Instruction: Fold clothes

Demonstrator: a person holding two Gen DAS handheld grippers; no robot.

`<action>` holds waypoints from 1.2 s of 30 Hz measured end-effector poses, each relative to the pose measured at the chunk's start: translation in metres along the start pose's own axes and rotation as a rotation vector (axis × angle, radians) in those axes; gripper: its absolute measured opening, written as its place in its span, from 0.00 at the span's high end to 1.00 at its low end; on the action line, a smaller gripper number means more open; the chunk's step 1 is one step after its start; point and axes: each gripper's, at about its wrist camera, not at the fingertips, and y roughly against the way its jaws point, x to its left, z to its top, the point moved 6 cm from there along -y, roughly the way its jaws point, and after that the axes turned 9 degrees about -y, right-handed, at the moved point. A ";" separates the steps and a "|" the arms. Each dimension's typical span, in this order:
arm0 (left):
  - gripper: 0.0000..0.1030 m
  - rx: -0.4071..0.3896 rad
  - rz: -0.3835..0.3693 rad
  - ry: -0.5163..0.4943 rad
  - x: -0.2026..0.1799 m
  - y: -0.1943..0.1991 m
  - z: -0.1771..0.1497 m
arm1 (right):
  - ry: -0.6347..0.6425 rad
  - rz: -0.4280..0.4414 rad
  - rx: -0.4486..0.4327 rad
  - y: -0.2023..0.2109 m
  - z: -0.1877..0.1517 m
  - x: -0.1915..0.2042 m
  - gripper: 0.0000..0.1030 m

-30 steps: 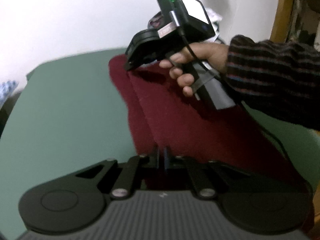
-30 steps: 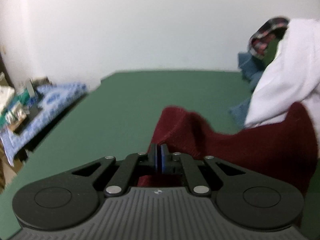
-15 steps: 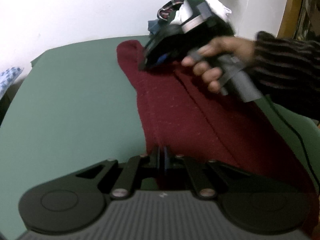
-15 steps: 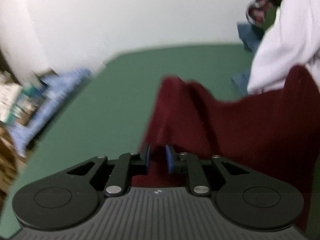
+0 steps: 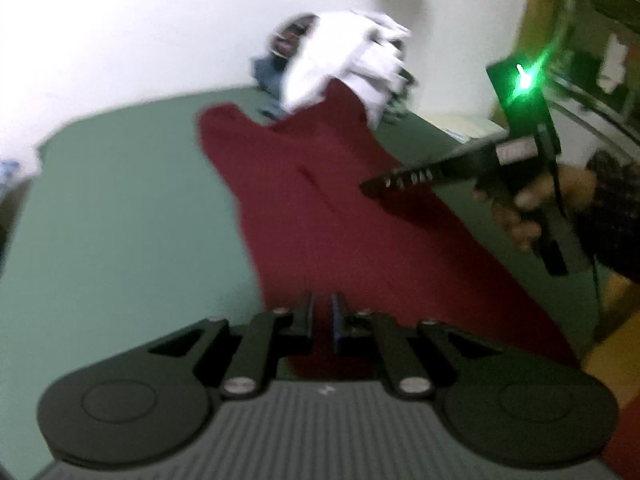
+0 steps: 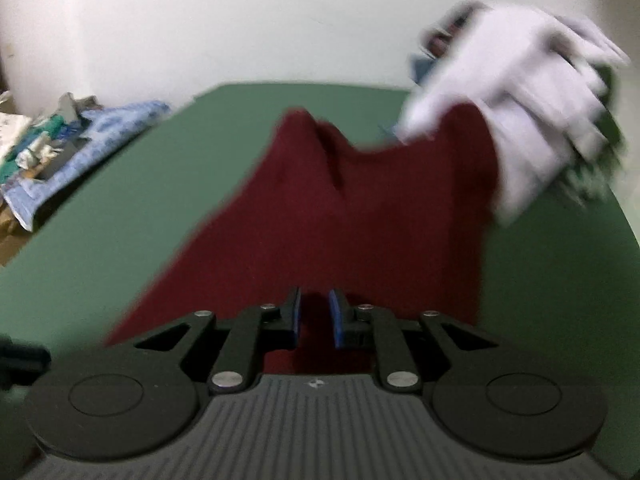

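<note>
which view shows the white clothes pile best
The right wrist view: the white clothes pile fills its upper right, large though motion-blurred, overlapping the maroon garment. The left wrist view shows the pile smaller, farther off, also blurred.

Black left gripper (image 5: pixel 322 322): ribbed grey body, silver screws, blue pads. Right gripper (image 6: pixel 316 318) alike, green light on top. Dark striped sleeve (image 5: pixel 616 216).
</note>
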 end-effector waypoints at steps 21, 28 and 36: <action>0.87 0.105 -0.031 -0.104 -0.045 -0.011 -0.033 | -0.117 0.104 0.046 0.079 -0.089 -0.014 0.85; 0.87 0.120 -0.043 -0.088 -0.051 -0.005 -0.036 | -0.092 0.101 0.068 0.096 -0.104 -0.002 0.81; 0.82 0.159 -0.062 -0.067 -0.064 0.020 -0.057 | -0.107 0.102 0.130 0.123 -0.141 -0.012 0.82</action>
